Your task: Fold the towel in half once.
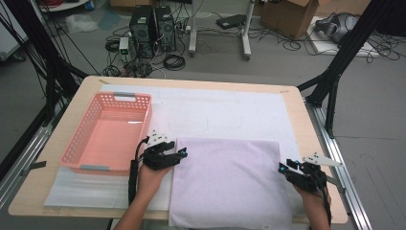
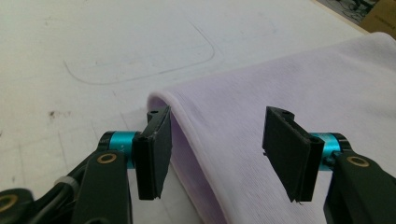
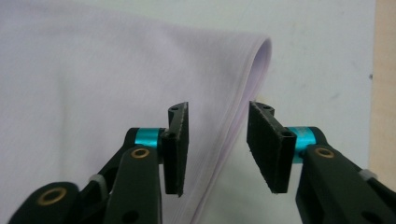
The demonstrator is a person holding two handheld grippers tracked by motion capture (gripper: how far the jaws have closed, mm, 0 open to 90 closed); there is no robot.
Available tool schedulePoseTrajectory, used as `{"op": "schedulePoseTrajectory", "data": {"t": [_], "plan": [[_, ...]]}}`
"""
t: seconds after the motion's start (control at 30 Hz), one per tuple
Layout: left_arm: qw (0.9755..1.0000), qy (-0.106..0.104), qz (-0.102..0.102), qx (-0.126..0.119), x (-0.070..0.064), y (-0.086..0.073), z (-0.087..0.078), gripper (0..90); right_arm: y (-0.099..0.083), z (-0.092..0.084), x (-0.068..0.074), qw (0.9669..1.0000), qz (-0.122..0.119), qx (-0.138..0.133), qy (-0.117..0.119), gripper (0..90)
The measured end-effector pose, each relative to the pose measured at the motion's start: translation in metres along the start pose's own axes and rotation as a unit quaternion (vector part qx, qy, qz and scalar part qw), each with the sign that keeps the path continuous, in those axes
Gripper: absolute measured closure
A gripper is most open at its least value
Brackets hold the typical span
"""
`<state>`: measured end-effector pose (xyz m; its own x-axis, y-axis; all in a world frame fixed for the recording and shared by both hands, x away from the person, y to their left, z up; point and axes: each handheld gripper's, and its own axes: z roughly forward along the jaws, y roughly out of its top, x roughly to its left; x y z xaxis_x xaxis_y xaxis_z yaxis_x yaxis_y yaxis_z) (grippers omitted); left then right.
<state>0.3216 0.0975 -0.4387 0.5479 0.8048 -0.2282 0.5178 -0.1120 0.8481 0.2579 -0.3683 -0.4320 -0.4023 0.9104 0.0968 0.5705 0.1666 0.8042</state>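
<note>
step: folded purple cloth (image 1: 229,179) lies low in the middle of the desk (image 1: 306,124) | left claw (image 1: 179,154) and right claw (image 1: 282,167) are held apart astride its side edges, nothing pinched | next: both edges must be pinched together

A pale lilac cloth (image 1: 230,179) lies on a white mat (image 1: 225,112) beside a salmon-pink basket (image 1: 109,132).

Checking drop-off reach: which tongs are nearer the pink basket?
Left. The left tongs sit at the lilac towel's left edge, just right of the pink basket. The right tongs are at the towel's right edge, the whole towel between.
</note>
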Motion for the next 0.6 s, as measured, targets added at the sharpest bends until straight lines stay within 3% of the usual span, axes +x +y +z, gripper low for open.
{"op": "schedulePoseTrajectory", "data": {"t": [0.07,0.17,0.23,0.33,0.37,0.47,0.53,0.6], "plan": [[0.9998,0.005,-0.007,0.017,0.006,0.005,0.009,42.6,0.009,0.008,-0.005,1.0,0.008,-0.003,-0.002,49.9],[0.9997,0.009,-0.016,0.018,0.011,0.01,0.019,40.9,0.023,0.022,-0.012,0.9998,0.016,0.006,-0.008,43.9],[0.9995,0.013,-0.02,0.02,0.015,0.013,0.025,39.9,0.031,0.034,-0.015,0.9997,0.015,0.015,-0.01,41.8],[0.9981,0.019,-0.026,0.052,0.02,0.011,0.035,39.4,0.04,0.052,-0.018,0.9991,0.013,0.037,-0.015,39.8],[0.9982,0.018,-0.027,0.051,0.021,0.01,0.037,39.5,0.042,0.057,-0.019,0.9987,0.012,0.045,-0.019,39.8],[0.9984,0.015,-0.016,0.052,0.018,0.011,0.039,41.7,0.04,0.068,-0.023,0.9975,0.011,0.064,-0.03,42.7],[0.998,0.02,0.014,0.059,0.013,0.011,0.041,47.8,0.039,0.07,-0.023,0.9969,0.004,0.072,-0.032,45.8],[0.9971,0.009,0.035,0.066,0.009,0.01,0.041,64.8,0.039,0.069,-0.022,0.9968,-0.007,0.074,-0.029,54.8]]}}
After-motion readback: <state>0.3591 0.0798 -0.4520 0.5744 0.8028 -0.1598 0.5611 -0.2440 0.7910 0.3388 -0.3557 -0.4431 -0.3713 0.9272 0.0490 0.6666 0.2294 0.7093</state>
